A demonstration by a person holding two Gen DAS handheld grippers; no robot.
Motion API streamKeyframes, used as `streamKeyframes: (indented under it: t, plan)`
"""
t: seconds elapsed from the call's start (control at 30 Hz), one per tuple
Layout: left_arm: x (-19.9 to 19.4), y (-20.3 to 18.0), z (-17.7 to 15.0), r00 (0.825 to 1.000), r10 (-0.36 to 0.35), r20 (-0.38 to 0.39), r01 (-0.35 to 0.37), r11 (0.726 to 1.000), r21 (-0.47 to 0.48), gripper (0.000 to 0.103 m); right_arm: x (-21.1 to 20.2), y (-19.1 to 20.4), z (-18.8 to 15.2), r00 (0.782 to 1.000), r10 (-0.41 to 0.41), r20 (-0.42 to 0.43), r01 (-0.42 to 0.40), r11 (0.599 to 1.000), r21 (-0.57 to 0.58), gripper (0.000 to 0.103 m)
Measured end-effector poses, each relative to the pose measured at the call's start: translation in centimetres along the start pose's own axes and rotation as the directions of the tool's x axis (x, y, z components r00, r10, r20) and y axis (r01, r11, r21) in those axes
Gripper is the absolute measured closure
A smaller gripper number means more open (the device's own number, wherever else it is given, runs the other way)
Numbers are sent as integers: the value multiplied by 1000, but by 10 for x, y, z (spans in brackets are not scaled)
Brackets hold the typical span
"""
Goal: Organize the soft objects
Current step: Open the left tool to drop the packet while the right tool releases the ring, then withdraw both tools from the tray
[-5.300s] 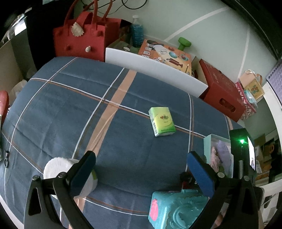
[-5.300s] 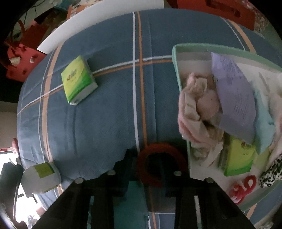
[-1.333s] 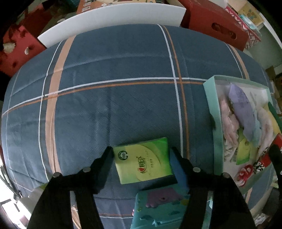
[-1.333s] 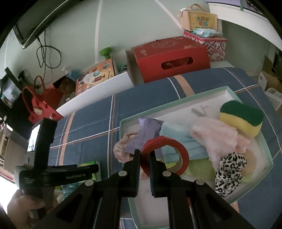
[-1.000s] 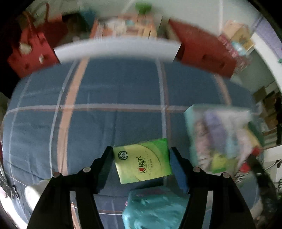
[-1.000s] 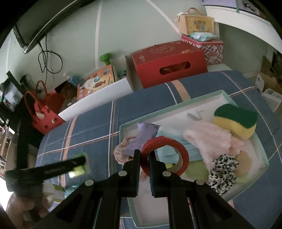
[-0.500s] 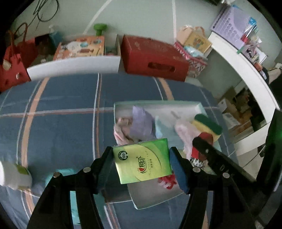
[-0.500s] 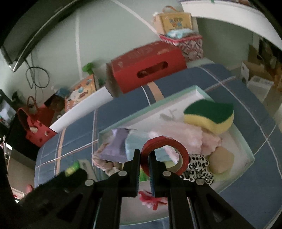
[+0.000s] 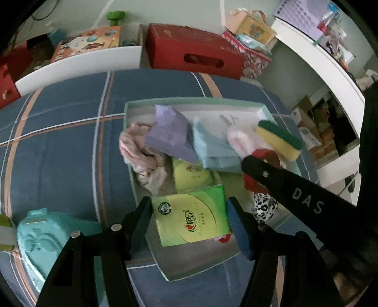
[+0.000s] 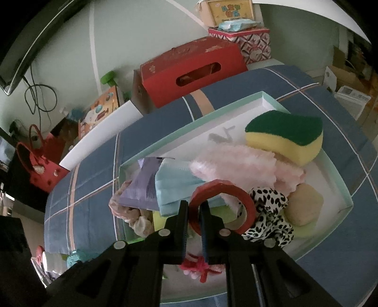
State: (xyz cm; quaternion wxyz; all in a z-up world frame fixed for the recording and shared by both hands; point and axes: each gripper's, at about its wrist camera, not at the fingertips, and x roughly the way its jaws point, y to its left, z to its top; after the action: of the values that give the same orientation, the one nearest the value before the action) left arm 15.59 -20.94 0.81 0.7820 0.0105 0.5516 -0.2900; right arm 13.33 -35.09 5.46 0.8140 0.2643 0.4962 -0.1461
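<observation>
The tray [image 9: 132, 179] lies on the bed [image 9: 59, 146]. In the tray, the sponge [image 10: 285, 135] is at the far right, the tissue pack [image 9: 191, 173] nearer.

The green tissue pack [image 9: 191, 213] carries a round dark seal printed "100" at its upper left corner, and a line of red-and-dark Chinese characters across its face, too small to read. A second green pack [image 9: 190, 173] lying in the box shows a similar red mark, also unreadable. The black arm [image 9: 304, 203] crossing the left wrist view bears the pale letters "DAS". The yellow carton [image 10: 225, 10] on the far shelf has blue characters, unreadable.
</observation>
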Motion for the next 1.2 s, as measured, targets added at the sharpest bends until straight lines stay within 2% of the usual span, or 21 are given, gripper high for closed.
streamKeyframes:
  t: [0.33,0.4,0.5,0.63,0.8,0.87,0.93,1.0,1.07,1.2]
  plan:
    - [20,-2,-2,999,13,-46,-13,1000,10,36,18,7,-4,999,-23,-49,22,999,-28,89]
    - [20,-2,-2,998,21,-54,-21,1000,8,28,17,9,-4,998,-32,-50,30,999,-36,89]
    - [18,-5,-2,998,29,-52,-28,1000,11,23,12,12,-1,998,-51,-39,49,997,-53,89]
    - [9,-9,-2,999,40,-35,-39,999,22,21,1,14,1,998,-68,-13,67,996,-60,69]
    - [-10,-9,1,999,42,12,-43,999,18,20,-19,19,4,997,-68,35,71,994,-79,68]
    - [-21,-7,3,998,49,39,-50,999,14,20,-30,22,5,995,-79,64,84,992,-91,61]
    - [-31,-3,4,994,86,68,-87,996,3,17,-38,22,5,993,-87,85,95,991,-96,53]
    - [-38,1,5,985,148,92,-148,989,-6,7,-44,22,6,990,-96,103,106,989,-98,49]
    - [-45,6,5,977,178,114,-177,984,-15,7,-48,20,7,988,-108,115,119,988,-95,41]
    - [-57,21,3,969,201,142,-193,979,-65,7,-52,17,5,983,-136,120,147,984,-96,35]
